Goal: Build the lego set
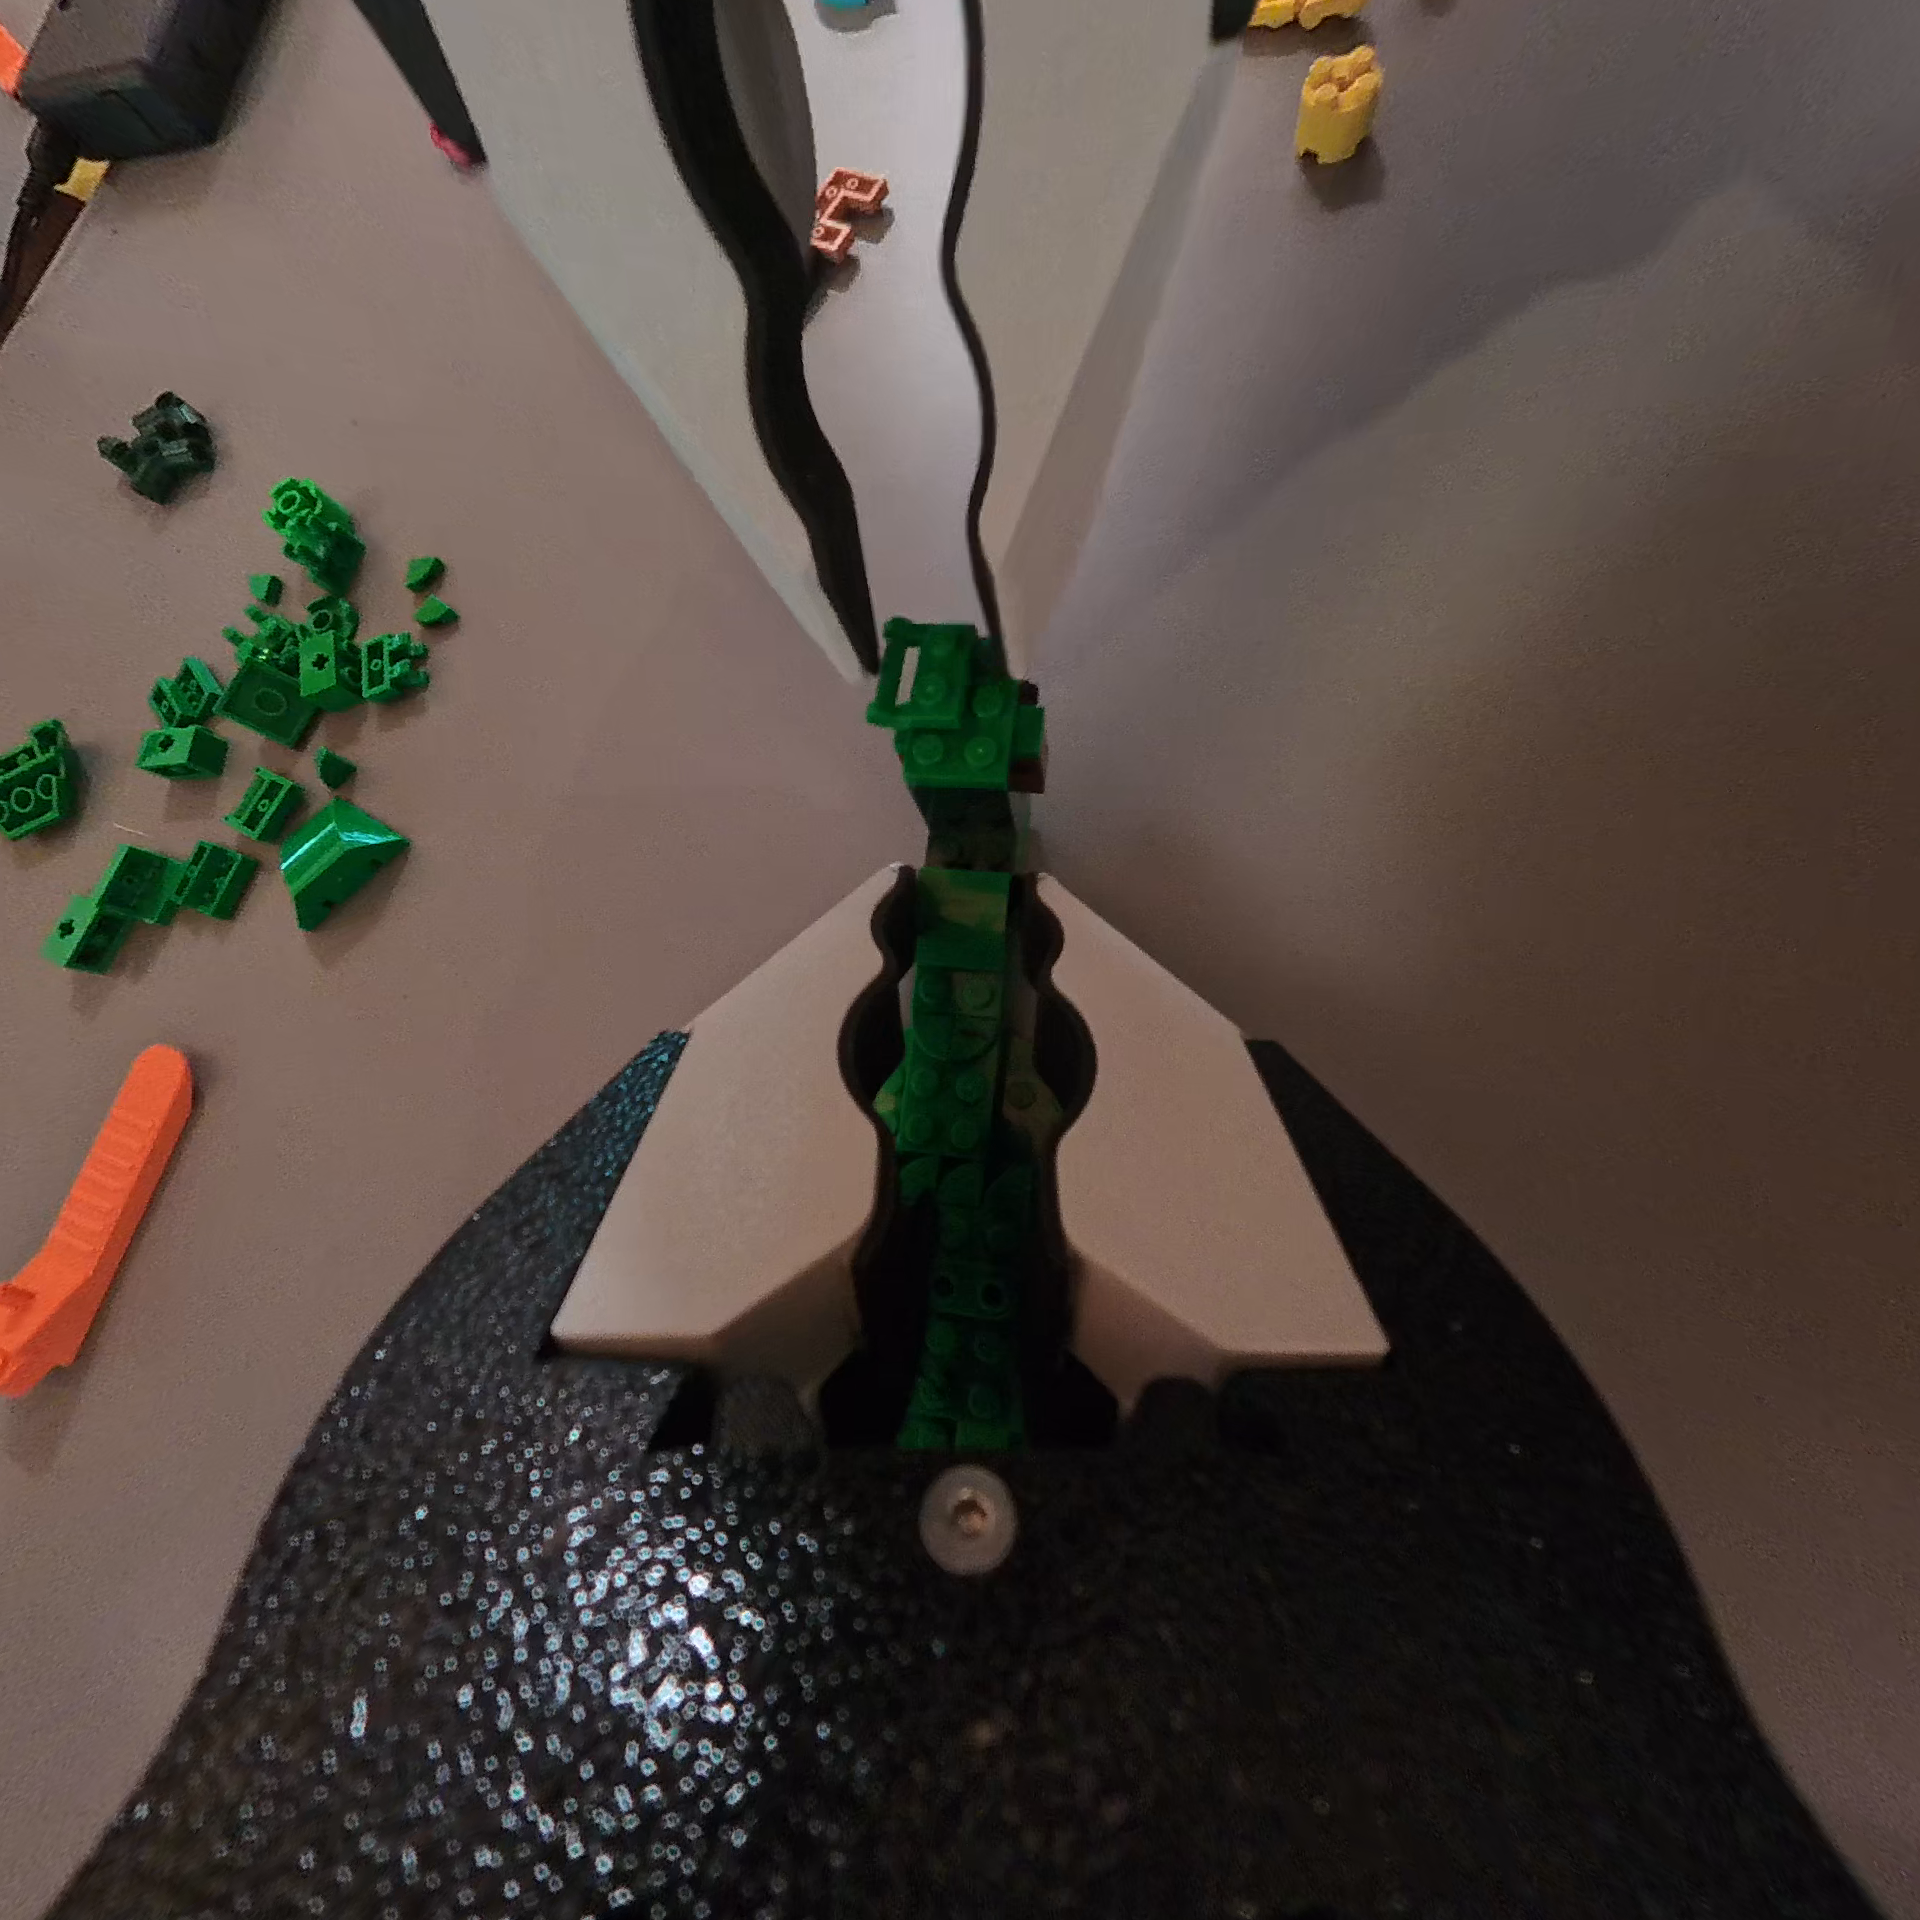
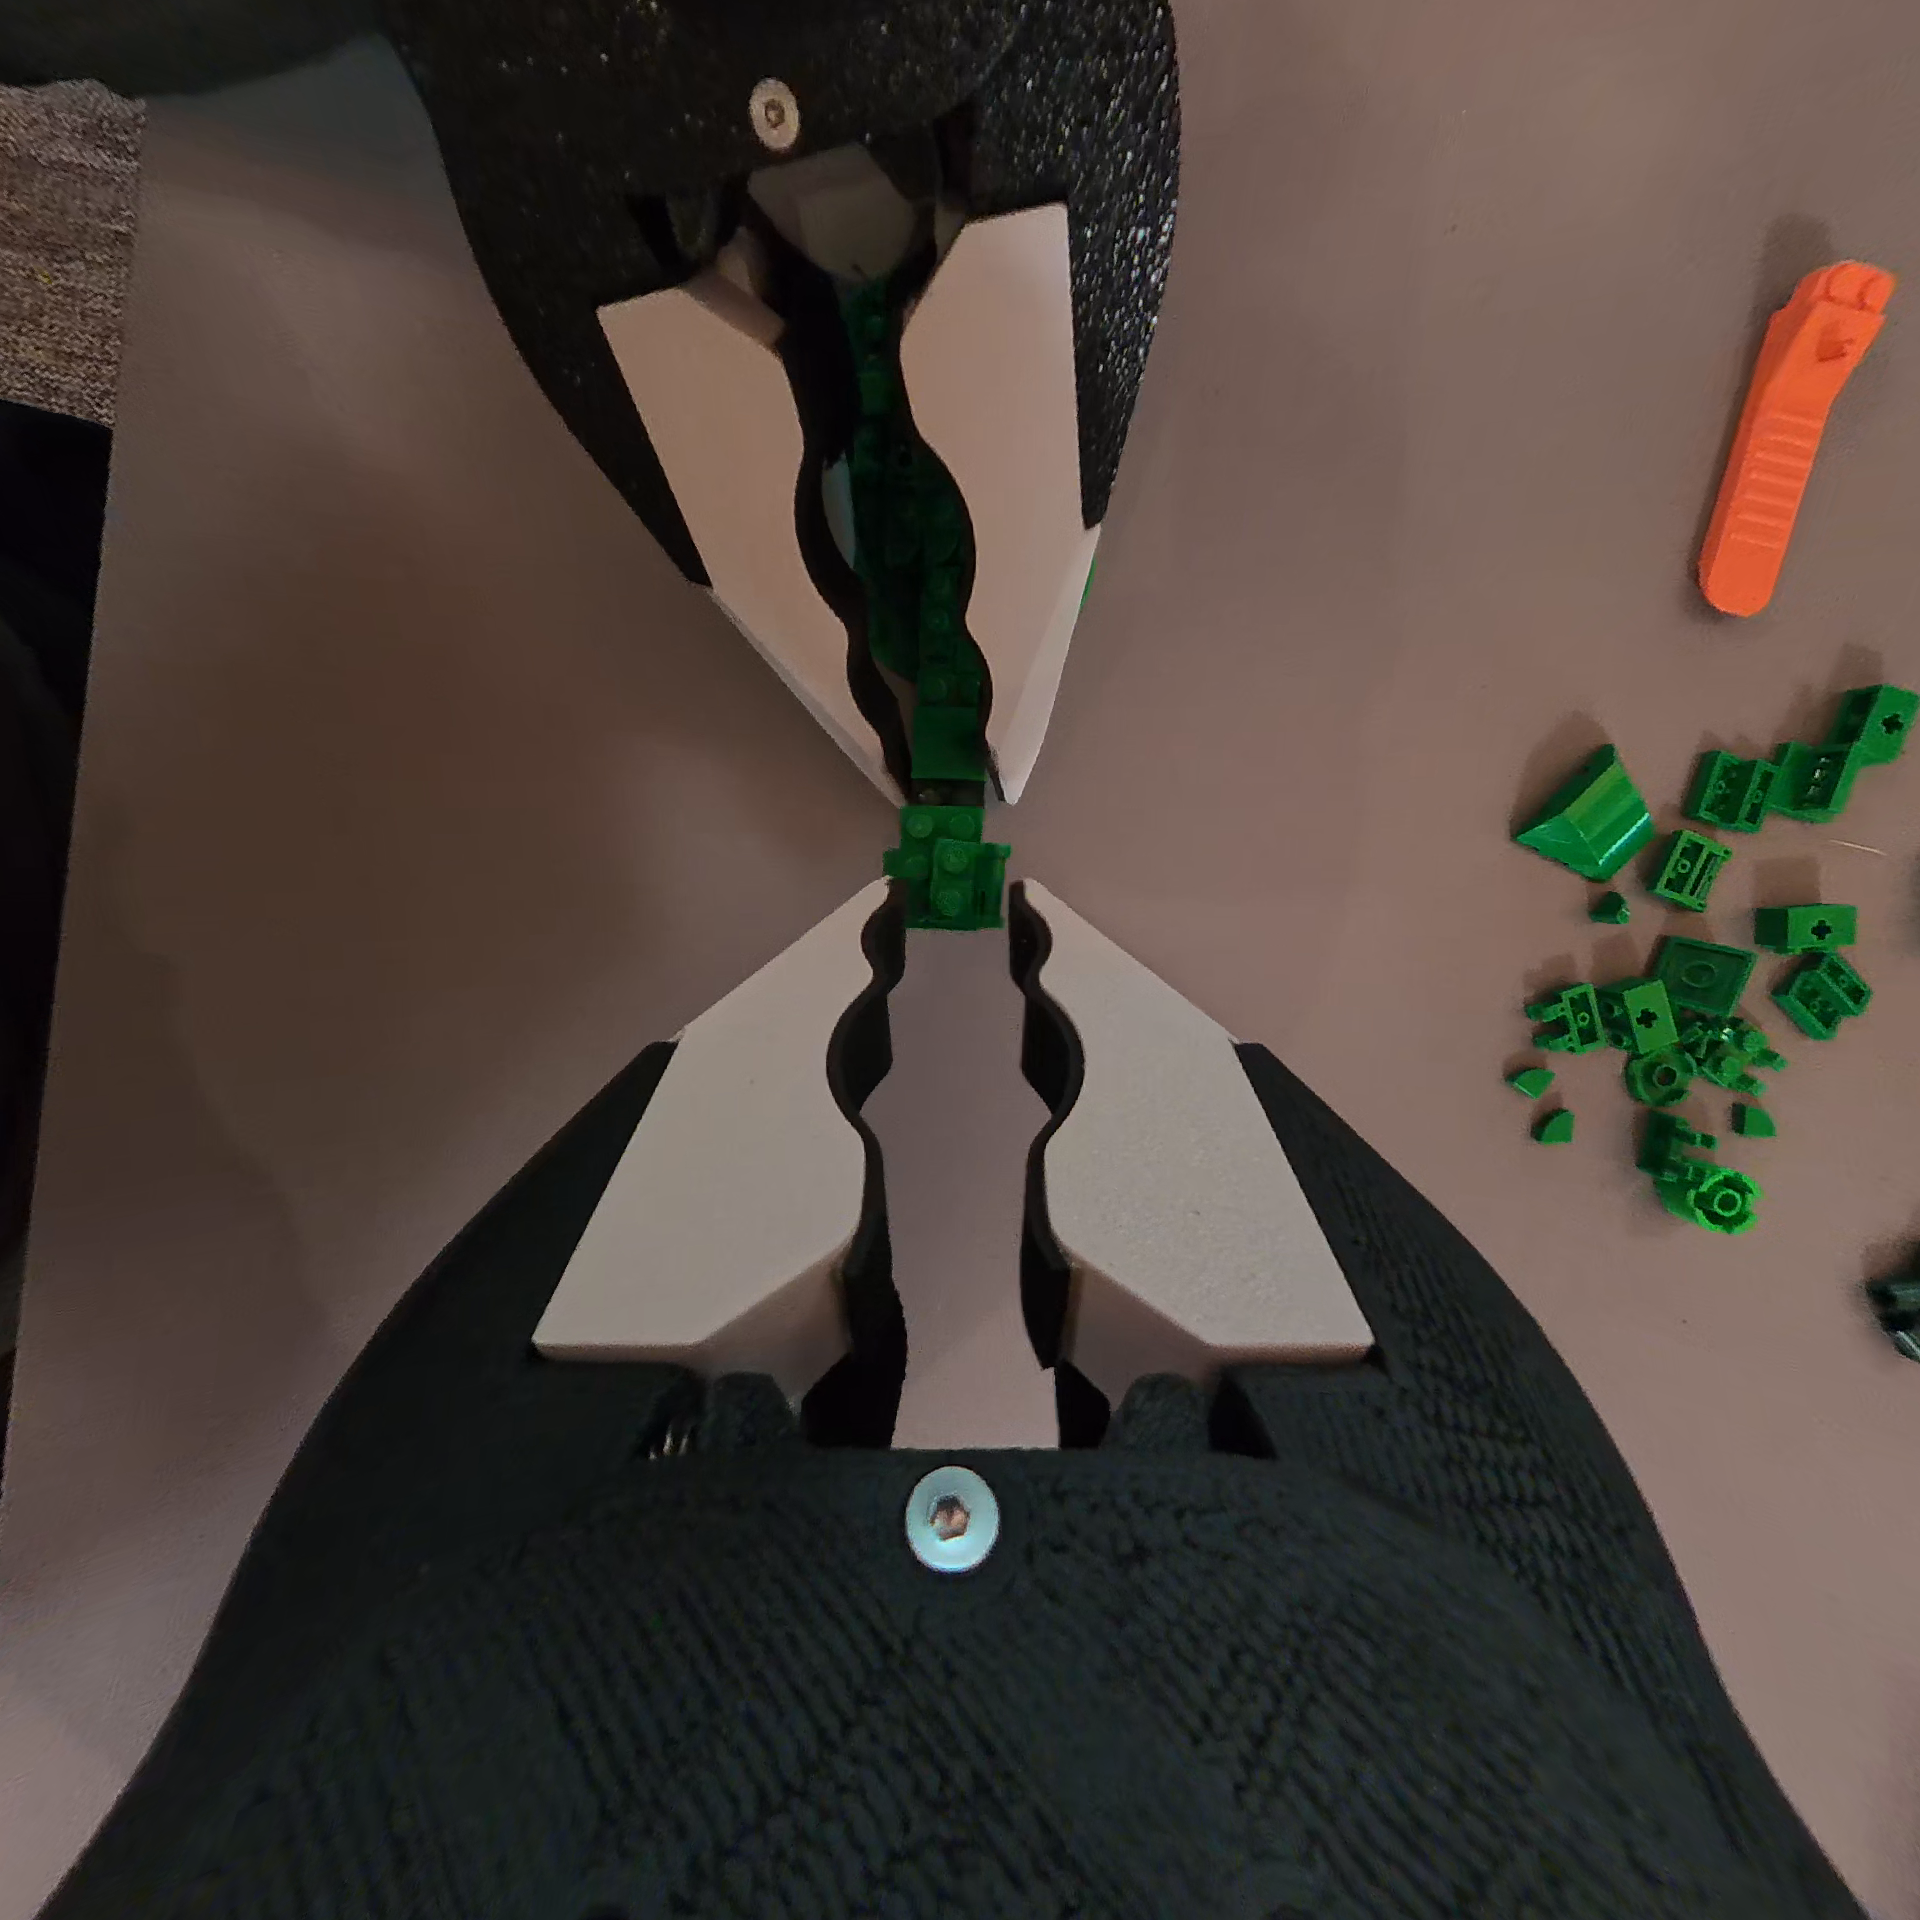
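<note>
The left gripper (image 1: 961,883) is clenched on a long green lego strip (image 1: 961,1091), held above the surface. The right gripper (image 2: 951,894), fingers parted, just brackets its small end plate (image 2: 948,873). Light and stiff, but the strip would likely snap apart at its joints, so pinch the plate's flat sides.

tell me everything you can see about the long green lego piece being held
The green lego strip is a long, narrow build of small studded plates in glossy plastic, mixing darker and lighter greens. It lies lengthwise between the fingers of the left hand-held gripper, which are shut on it. Its far end sticks out past the fingertips and carries a wider block with a small clip-like frame. In the right wrist view that end sits at the tips of the right hand-held gripper, whose fingers look parted; contact is unclear.
</note>
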